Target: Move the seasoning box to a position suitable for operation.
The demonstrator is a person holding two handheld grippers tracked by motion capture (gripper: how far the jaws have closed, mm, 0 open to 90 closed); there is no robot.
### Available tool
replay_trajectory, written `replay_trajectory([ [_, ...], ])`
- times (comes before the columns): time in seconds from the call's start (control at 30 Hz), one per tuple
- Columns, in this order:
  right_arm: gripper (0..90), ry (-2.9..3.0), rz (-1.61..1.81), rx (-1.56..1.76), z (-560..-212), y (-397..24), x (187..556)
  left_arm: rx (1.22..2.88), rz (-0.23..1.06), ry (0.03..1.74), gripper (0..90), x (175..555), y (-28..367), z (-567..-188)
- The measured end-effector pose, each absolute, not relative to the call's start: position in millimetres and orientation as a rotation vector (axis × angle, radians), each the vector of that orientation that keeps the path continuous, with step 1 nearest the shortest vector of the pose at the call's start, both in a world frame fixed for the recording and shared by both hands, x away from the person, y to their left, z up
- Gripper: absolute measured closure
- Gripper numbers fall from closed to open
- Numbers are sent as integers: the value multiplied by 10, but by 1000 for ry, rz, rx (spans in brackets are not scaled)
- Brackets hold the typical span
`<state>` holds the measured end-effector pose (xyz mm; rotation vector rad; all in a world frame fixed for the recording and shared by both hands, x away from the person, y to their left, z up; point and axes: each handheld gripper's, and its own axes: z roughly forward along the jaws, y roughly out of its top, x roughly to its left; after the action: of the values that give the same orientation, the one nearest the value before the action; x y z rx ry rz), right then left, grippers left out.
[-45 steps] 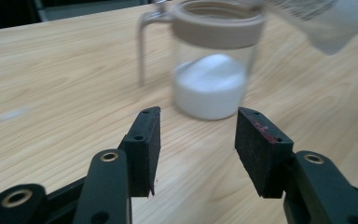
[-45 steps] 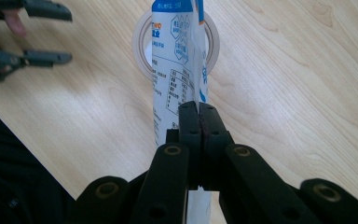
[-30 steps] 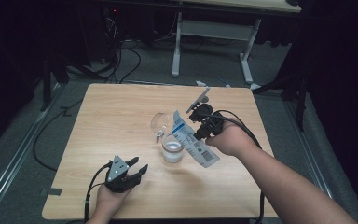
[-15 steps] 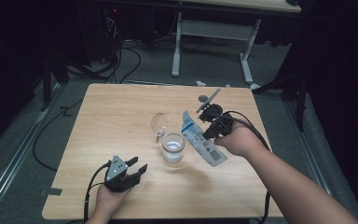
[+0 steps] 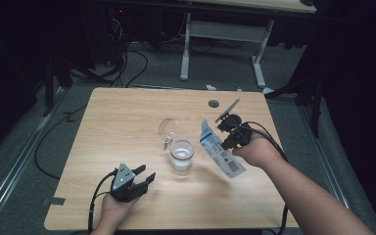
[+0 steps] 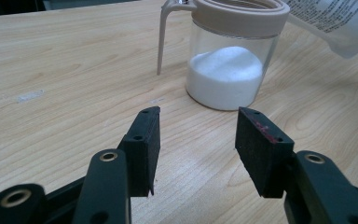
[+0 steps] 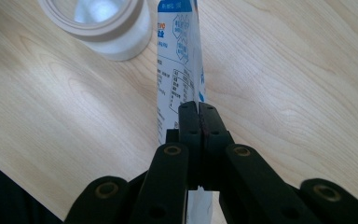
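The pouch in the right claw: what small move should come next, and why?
Probably lowering the pouch onto the table. The jar already holds white powder, the pouch hangs beside it rather than over its mouth, and the right claw is shut on it.

We see a light wooden table (image 5: 127, 117) with rounded corners standing on a grey floor (image 5: 34, 142); near its middle rests a clear glass jar (image 5: 182, 154) with a beige rim, holding white powder; the jar's hinged lid (image 5: 167, 129) stands open just behind it, toward the far edge; beyond the jar, toward the far right corner, a small round dark cable hole (image 5: 213, 104) sits in the tabletop; on the near left side of the jar, close to the front edge, our left gripper (image 5: 142, 177) rests on the wood; a strip of tape (image 5: 50, 200) lies on the floor by the near left corner.
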<state>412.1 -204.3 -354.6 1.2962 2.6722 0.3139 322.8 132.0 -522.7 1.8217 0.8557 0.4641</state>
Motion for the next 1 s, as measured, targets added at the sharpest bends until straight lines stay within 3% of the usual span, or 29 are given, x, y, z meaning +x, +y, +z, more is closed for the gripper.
replay_trajectory([
  [1.0,898,2583,239,1475,-3815,-2637,4306,1815,449,862,506,3234,1341,-5240],
])
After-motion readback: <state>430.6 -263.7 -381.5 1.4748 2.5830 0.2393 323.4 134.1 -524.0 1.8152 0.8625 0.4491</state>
